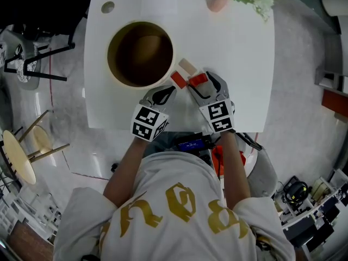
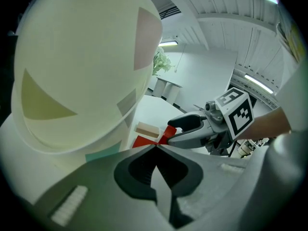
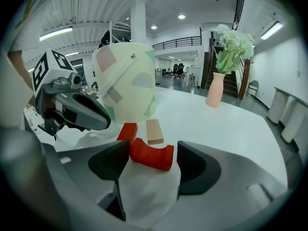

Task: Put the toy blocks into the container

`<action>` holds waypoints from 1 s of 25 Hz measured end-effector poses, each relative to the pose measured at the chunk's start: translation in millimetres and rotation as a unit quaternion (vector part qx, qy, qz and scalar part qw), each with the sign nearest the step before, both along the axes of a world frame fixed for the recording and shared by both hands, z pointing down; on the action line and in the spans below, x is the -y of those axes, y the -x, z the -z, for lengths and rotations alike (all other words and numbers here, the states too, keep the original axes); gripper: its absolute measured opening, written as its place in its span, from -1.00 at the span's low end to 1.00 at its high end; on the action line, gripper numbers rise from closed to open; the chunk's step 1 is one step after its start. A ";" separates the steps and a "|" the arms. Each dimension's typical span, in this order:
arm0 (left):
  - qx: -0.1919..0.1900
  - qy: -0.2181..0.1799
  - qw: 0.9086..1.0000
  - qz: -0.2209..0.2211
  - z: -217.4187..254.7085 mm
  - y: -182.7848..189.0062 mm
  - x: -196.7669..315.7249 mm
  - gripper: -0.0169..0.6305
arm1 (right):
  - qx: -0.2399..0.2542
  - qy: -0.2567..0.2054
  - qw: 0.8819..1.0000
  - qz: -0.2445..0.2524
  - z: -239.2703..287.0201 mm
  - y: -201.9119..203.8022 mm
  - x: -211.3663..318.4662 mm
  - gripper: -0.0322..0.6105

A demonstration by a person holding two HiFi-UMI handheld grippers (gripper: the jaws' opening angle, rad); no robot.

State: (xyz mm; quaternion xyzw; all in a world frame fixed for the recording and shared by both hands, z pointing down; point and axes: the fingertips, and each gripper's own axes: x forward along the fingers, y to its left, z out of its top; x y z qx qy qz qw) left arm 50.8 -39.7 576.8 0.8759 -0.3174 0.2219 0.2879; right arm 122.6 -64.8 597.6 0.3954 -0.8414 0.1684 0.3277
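Note:
Three blocks lie on the white table [image 1: 239,64] just right of the round pale container [image 1: 140,53], which is empty: a beige block [image 1: 187,67], a red block [image 1: 178,80] and a red arch block [image 1: 198,79]. My right gripper [image 3: 153,160] is open, its jaws standing on either side of the red arch block [image 3: 151,155] without gripping it. My left gripper [image 2: 155,147] is shut with nothing in it, its tips just short of the red block [image 2: 143,141]. The container's wall [image 2: 82,71] fills the left of that view.
A pink vase of flowers [image 1: 217,1] stands at the table's far edge. A small grey disc [image 1: 107,7] sits in the far left corner. The table's near edge [image 1: 179,128] runs under both grippers. Stools [image 1: 22,151] stand on the floor to the left.

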 end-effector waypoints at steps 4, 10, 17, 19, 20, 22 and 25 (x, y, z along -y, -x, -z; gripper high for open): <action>-0.001 0.002 1.000 0.001 -1.4 -0.4 1.5 -0.95 | -0.010 0.016 1.000 -0.006 -7.2 1.6 -3.1 0.16; -0.001 0.009 1.000 0.004 -5.5 -1.6 0.2 -0.95 | -0.002 0.019 0.997 -0.073 -16.6 -3.8 -0.9 0.12; 0.002 0.015 1.000 0.010 -9.2 2.2 -1.3 -0.95 | -0.016 -0.005 0.995 -0.094 -15.7 -7.4 2.8 0.13; 0.001 0.015 1.000 0.011 -8.8 2.2 -1.5 -0.95 | -0.017 -0.005 0.995 -0.094 -15.9 -7.5 2.8 0.13; 0.001 0.014 1.000 0.011 -8.0 2.1 -1.4 -0.95 | -0.017 -0.006 0.995 -0.095 -16.0 -7.2 2.9 0.13; 0.001 0.010 1.000 0.010 -5.9 1.3 -1.2 -0.95 | -0.016 -0.003 0.995 -0.099 -16.3 -7.8 3.4 0.12; -0.001 0.005 1.000 0.012 -3.0 2.2 0.4 -0.95 | -0.011 0.004 0.995 -0.104 -17.1 -9.6 4.5 0.12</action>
